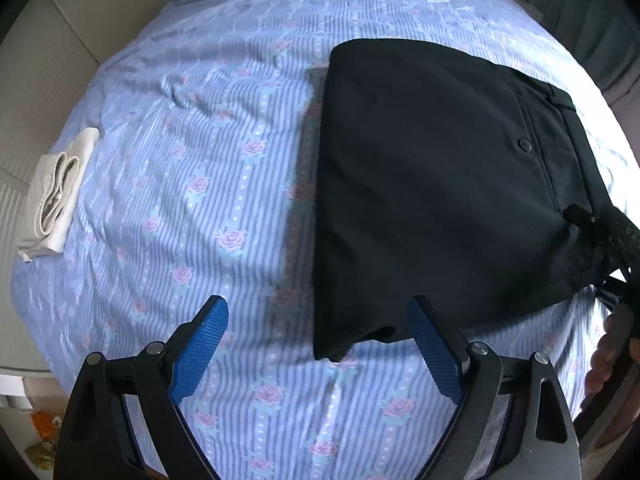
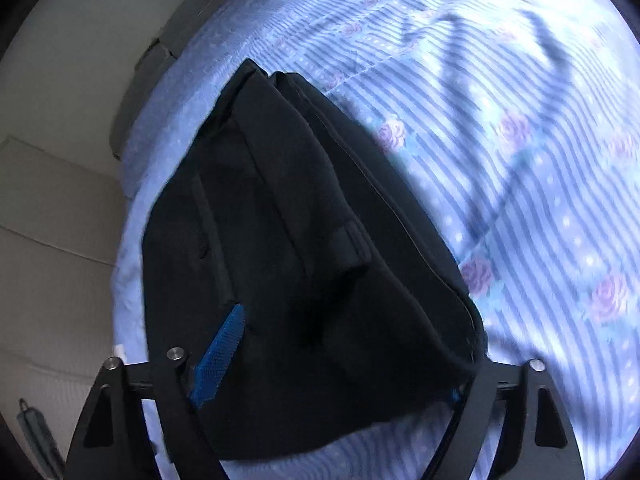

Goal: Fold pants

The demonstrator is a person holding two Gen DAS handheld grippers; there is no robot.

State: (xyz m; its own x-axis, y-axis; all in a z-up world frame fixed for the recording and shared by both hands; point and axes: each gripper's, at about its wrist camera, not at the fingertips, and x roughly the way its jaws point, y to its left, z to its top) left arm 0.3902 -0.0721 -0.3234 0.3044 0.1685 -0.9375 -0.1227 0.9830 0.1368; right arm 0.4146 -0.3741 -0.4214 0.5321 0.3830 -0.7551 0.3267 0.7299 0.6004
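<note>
Claw positions over black pants on a bed, left and right wrist views.
Left claw hangs released, its blue pads wide apart over the striped floral bedsheet, the pants' near corner between them untouched; only this view shows folded pale cloth at far left. Right claw straddles the pants' bunched waistband end; whether its pads press cannot be told. Long axis runs away from both claws.
</note>
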